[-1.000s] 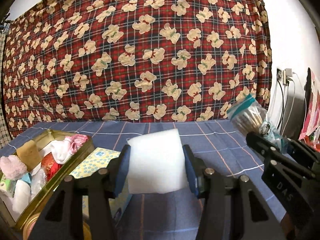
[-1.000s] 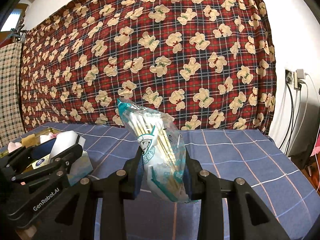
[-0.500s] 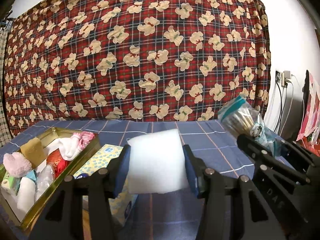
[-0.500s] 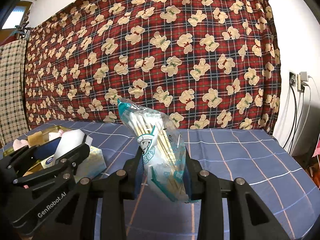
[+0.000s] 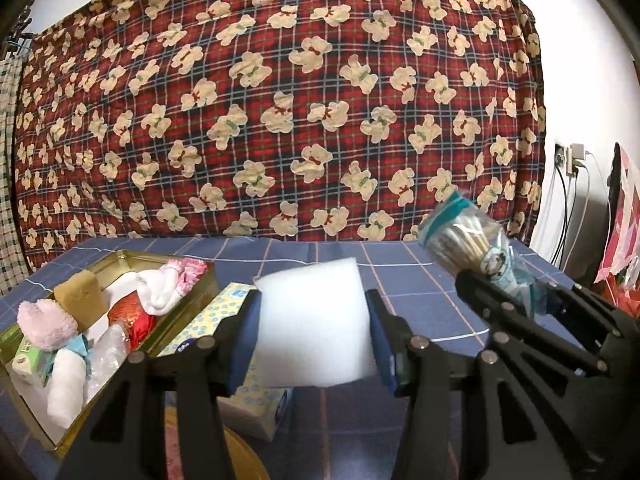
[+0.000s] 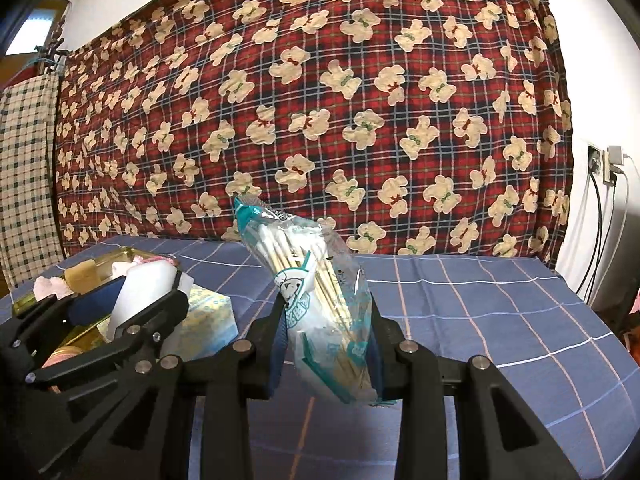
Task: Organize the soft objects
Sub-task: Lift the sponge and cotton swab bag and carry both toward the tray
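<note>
1. Left wrist view:
   - Foam block (image 5: 314, 326), white and squashy, sits at the frame's centre, clamped at its two sides by the fingers of the left gripper (image 5: 312, 330). It looks very light and springy, so a mid-side hold like this one should do.
   - At lower left, the gold tin (image 5: 200, 300) is already crowded with soft things, and a tissue box (image 5: 256, 392) lies tight against its near wall. Little free room shows inside.
2. Right wrist view:
   - Cotton swab bag (image 6: 320, 304) stands tilted at the centre, pinched low down by the right gripper (image 6: 326, 344). Its film looks slick and crinkly, and the sticks inside stiffen it.
   - The blue worktop (image 6: 500, 320) at right is bare. The left gripper crowds the lower left corner.
</note>
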The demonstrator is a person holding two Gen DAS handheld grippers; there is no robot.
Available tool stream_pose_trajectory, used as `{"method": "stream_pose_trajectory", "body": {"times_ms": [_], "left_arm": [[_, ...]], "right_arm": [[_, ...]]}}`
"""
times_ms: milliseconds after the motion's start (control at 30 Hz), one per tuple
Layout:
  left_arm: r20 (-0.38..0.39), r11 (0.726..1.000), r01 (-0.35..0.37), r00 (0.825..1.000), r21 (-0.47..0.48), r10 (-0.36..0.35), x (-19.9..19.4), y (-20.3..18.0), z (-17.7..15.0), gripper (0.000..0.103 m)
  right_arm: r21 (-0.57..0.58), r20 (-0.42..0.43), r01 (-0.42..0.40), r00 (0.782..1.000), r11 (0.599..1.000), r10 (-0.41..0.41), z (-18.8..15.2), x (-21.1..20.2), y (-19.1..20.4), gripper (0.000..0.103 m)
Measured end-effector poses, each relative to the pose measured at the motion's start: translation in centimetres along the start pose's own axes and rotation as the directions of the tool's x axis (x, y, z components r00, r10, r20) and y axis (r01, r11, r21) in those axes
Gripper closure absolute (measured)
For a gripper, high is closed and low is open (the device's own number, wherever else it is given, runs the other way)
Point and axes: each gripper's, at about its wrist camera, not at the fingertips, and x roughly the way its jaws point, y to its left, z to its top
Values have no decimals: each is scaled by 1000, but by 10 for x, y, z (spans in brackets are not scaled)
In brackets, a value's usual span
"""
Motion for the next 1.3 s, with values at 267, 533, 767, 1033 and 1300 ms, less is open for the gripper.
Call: {"method": "stream_pose_trajectory", "body": {"times_ms": [267, 533, 767, 1033, 1300], "left_arm": [[-4, 999, 9, 1000, -34, -10, -3, 12, -1, 53], [-13, 998, 30, 999, -60, -31, -6, 24, -1, 53], [-17, 995, 53, 998, -80, -55, -7, 32, -2, 53], [-13, 991, 95, 995, -89, -97, -17, 39, 7, 53], [-19, 986, 122, 992, -117, -125, -30, 61, 25, 53]], "right_arm": [[16, 1, -9, 1000, 1000, 9, 1, 0, 5, 66], [15, -27, -29, 999, 999, 29, 1, 5, 13, 67], [24, -33, -39, 999, 999, 40, 2, 9, 18, 67], [36, -47, -54, 997, 998, 56, 2, 12, 21, 67], [58, -52, -124, 991, 991, 127, 27, 12, 34, 67]]}}
